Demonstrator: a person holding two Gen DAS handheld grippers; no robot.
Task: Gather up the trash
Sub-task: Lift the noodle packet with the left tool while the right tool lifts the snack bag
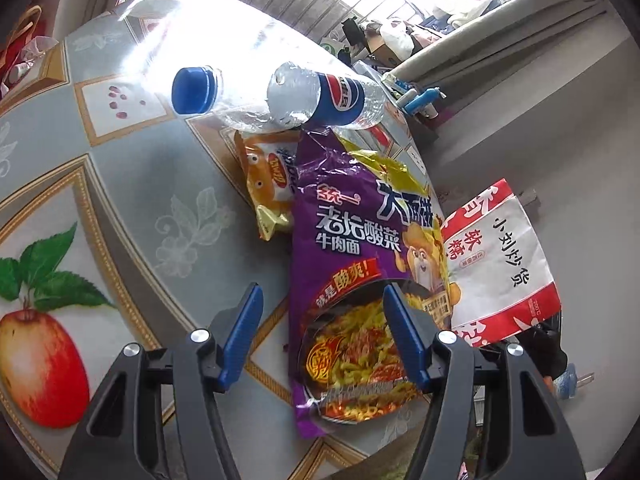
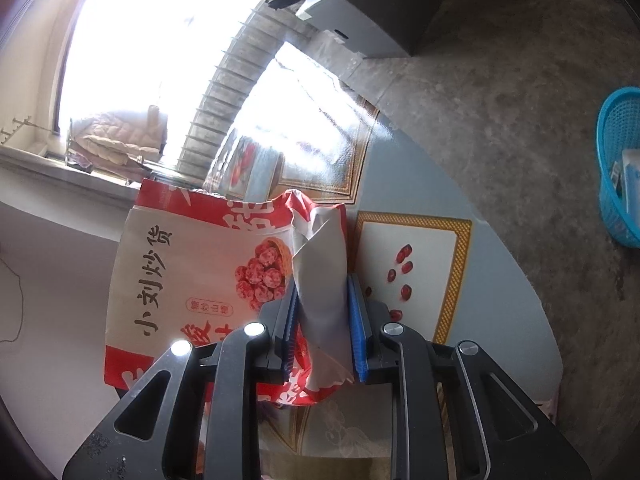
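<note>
A purple instant-noodle packet (image 1: 352, 240) lies flat on the patterned table (image 1: 140, 184). My left gripper (image 1: 322, 290) hovers open over its near end; the pads do not press on it. Behind it lie an orange snack packet (image 1: 266, 184), a clear bottle with a blue cap (image 1: 224, 92) and a clear Pepsi bottle (image 1: 332, 100), both on their sides. My right gripper (image 2: 322, 292) is shut on a fold of the red-and-white snack bag (image 2: 192, 264), which it holds beside the table's edge. The same snack bag (image 1: 500, 256) shows at the right of the left wrist view.
A blue plastic basket (image 2: 620, 168) with some items in it stands on the floor at the far right. The table's rounded edge (image 2: 520, 280) curves past the right gripper. Bright window glare washes out the far side of the table.
</note>
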